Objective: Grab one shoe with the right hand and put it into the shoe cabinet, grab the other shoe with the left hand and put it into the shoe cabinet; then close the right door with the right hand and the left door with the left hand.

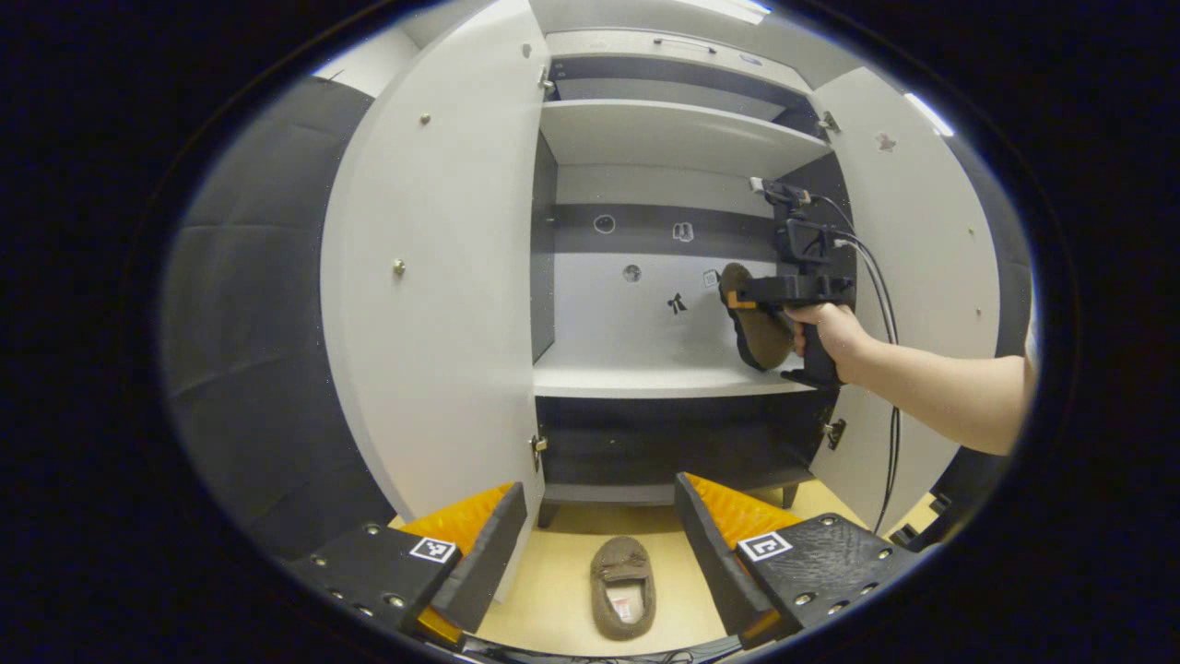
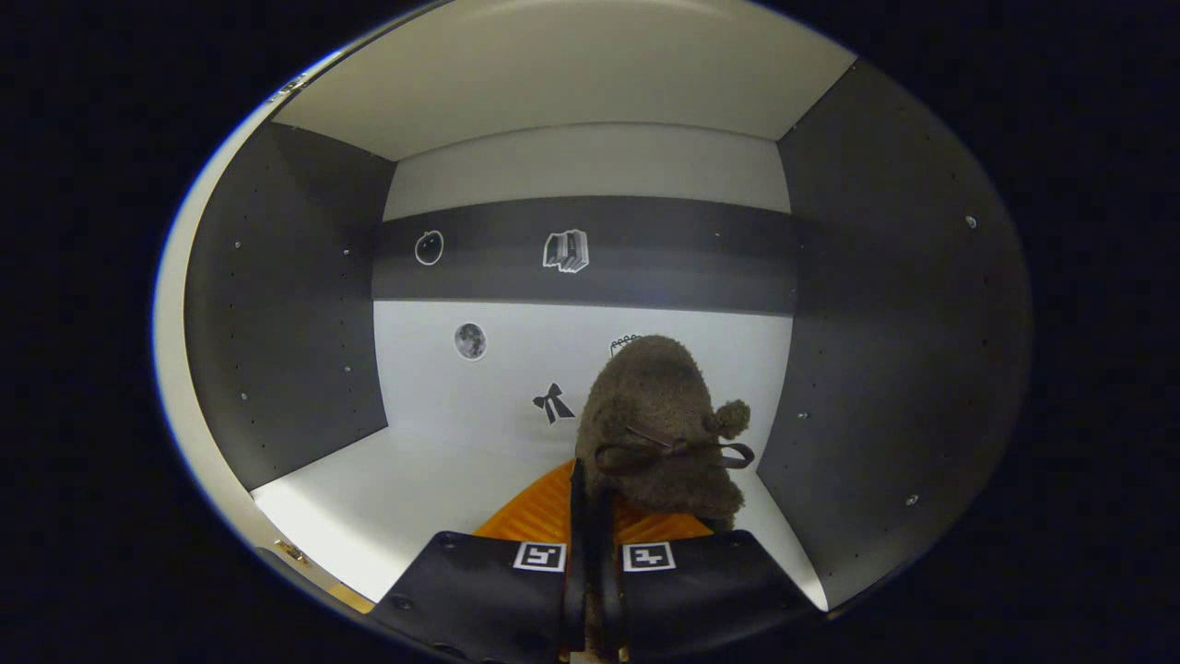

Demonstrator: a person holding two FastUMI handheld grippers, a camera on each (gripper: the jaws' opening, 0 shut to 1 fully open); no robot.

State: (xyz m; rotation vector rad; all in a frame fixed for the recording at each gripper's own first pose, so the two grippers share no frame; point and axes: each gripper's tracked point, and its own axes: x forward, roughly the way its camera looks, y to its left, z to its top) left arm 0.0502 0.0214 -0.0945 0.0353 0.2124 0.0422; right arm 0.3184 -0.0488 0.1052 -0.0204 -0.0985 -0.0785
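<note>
Inside the shoe cabinet [image 1: 664,138], above its middle shelf [image 1: 645,378], the right gripper [image 2: 590,530] pinches a brown fuzzy slipper [image 2: 659,429] by its heel edge, fingers pressed together on the fabric. In the right gripper view the slipper hangs at about 1 o'clock from the fingers, toe pointing toward the back panel; it carries a thin bow and a small pompom on top. Held this way, toe forward and just above the shelf, it can probably be lowered flat without catching the side wall at 3 o'clock, though I cannot tell whether its sole already touches the shelf.

The left gripper [image 1: 599,553] hangs spread and empty over the floor [image 1: 553,590], with the second slipper [image 1: 624,587] lying at 6 o'clock between its fingers, well placed for the next grab. Both doors, left door [image 1: 433,277] and right door [image 1: 922,277], stand wide open so that each hand can reach in
</note>
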